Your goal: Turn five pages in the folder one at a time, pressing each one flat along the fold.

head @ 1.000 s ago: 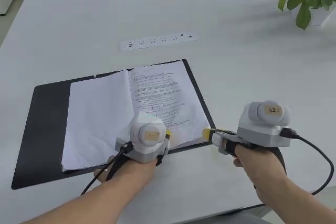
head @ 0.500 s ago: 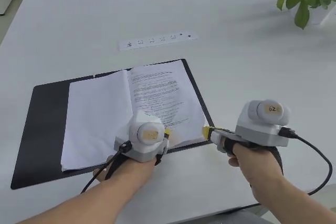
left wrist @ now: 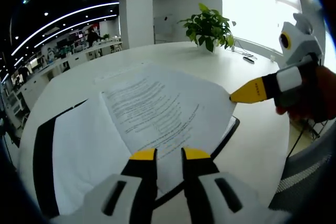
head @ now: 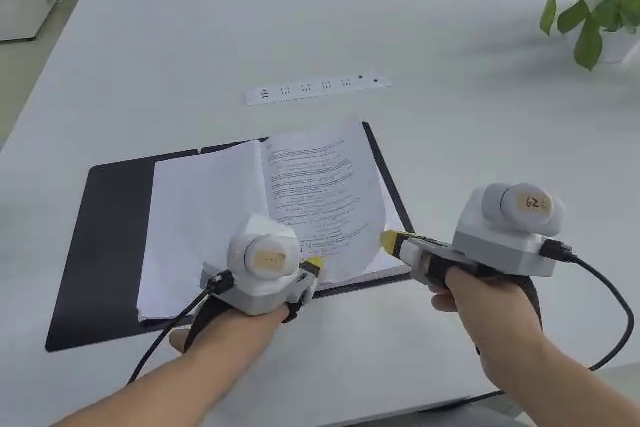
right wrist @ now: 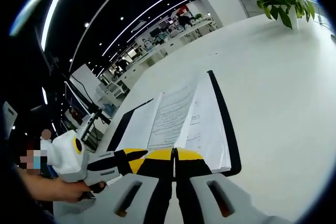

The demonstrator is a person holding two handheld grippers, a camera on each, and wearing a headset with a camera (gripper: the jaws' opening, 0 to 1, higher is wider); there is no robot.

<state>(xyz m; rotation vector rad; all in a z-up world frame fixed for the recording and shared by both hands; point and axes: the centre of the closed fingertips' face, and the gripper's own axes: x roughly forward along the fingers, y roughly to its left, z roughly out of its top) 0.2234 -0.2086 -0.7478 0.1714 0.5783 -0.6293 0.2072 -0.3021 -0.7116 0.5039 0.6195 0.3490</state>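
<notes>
The folder (head: 105, 237) lies open on the counter (head: 480, 97) straight ahead of me, with a blank sheet (head: 200, 227) on its left half and the printed page (head: 320, 197) on top of the stack on its right half. What the coming move turns on is the fold (head: 264, 197). It runs from the near edge away from me, and it sits to the left of both my grippers. My right gripper (head: 390, 241) is at the near outer corner of the printed page, the part of the sheet farthest from the fold. Its jaws are pressed together, and in its own view and the left gripper view they look clenched on that corner, with the sheet bowed up off the stack beneath. So I judge the page has to travel leftward, swinging over the fold like a door on its hinge, and the right gripper is the one placed to carry it. My left gripper (head: 312, 266) hovers over the near edge of the same page, between the fold and the right gripper, so it is the nearer of the two to the fold. Its jaws stand a narrow gap apart with nothing between them. That makes it the natural one to press down along the fold, working lengthwise from near to far, once the sheet has come over.
</notes>
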